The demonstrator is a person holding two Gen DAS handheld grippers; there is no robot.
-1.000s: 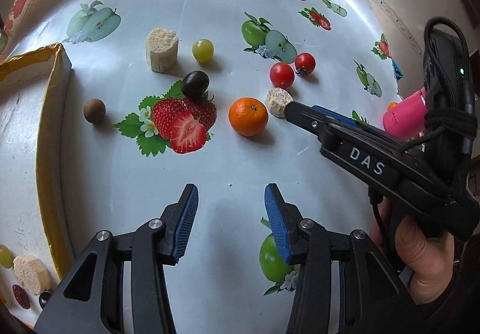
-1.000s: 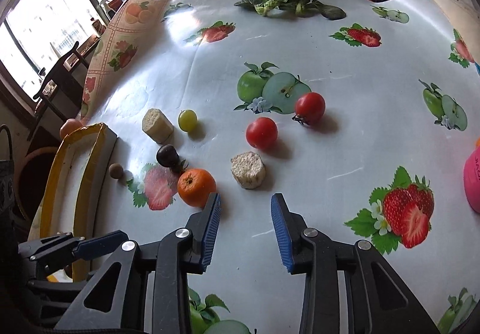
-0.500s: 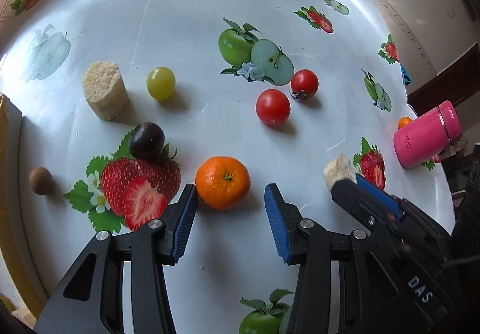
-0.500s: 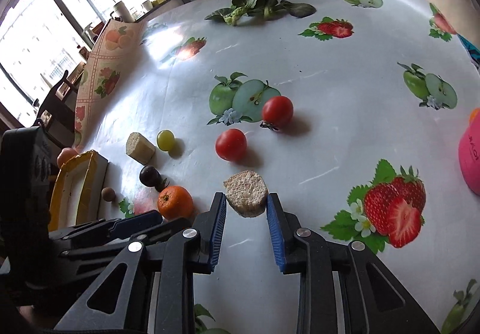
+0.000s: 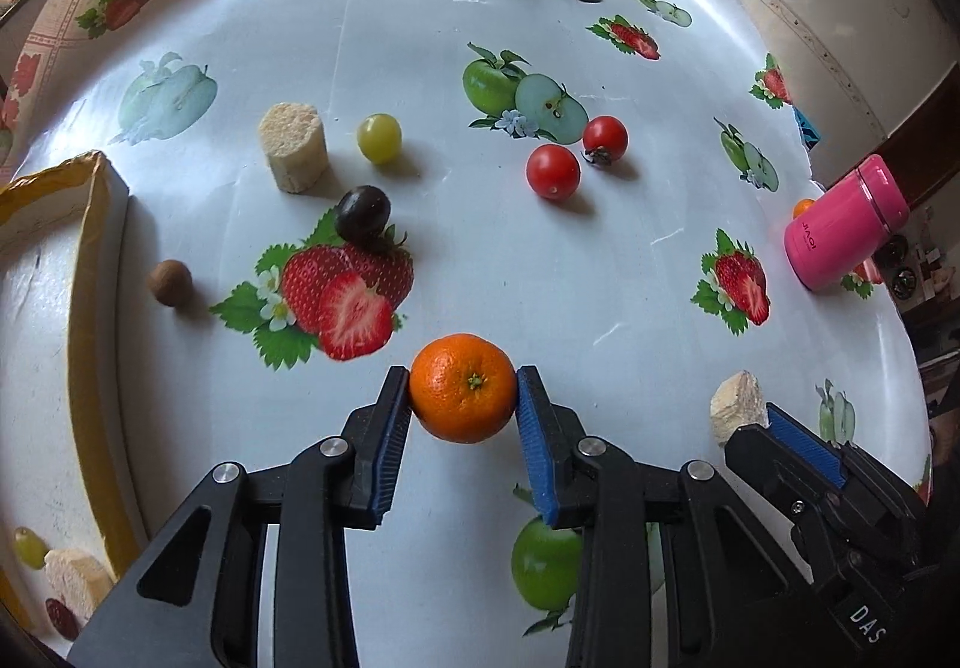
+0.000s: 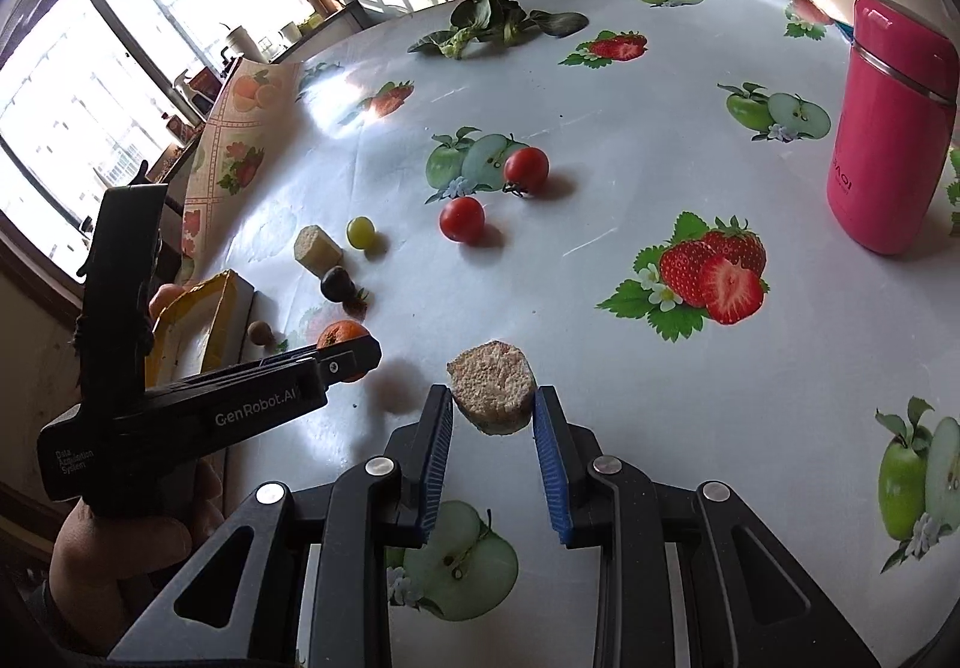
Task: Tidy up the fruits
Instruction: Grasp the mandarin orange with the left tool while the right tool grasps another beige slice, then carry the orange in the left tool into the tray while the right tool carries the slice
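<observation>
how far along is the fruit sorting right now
Early on. Done: the tray at the left already holds a green grape and a pale chunk in its near corner. In hand: the left gripper, its jaws just closed, clamps the orange; the right gripper holds a pale chunk. Left on the table: two tomatoes, a green grape, a dark grape, a brown nut and another chunk.

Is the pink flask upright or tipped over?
Upright. In the right wrist view the pink flask stands on its base on the tablecloth, lid on top; its lean in the left view looks like lens distortion.
</observation>
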